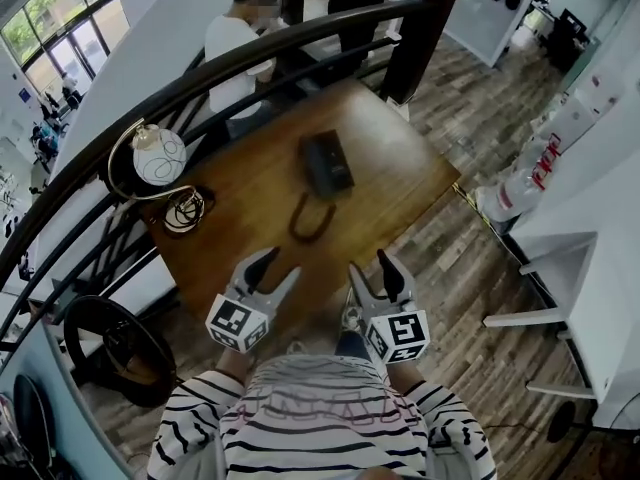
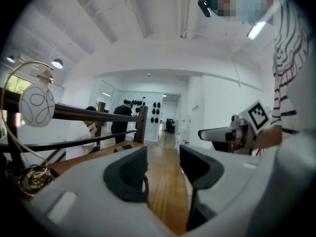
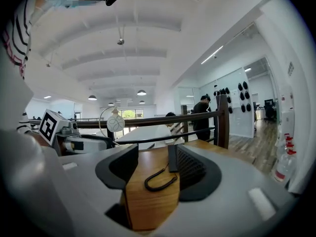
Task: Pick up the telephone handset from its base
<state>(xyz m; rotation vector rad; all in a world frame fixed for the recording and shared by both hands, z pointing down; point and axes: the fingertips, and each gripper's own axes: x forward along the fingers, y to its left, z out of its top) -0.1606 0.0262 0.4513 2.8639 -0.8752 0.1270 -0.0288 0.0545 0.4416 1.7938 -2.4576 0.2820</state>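
My left tongs and my right tongs hang side by side over the near edge of the brown wooden table, both pointing toward its far side. Each is released. In the left gripper view the two dark pads of the left tongs stand apart with only bare tabletop between them. In the right gripper view the right tongs gape the same way and grasp nothing.

The black rectangular telephone sits on the middle of the table, well apart from both tongs. From the head view I cannot separate the handset from the base, since the set reads as one dark block. A black coiled cord loops from its near end toward me and lies flat on the wood. Through the right tongs I see that cord between the pads but farther off, with a corner of the telephone showing just past the right pad.

At the table's far left corner stands a white globe lamp in a brass hoop. A dark curved handrail runs behind the table, and beyond it is a person in a white shirt.
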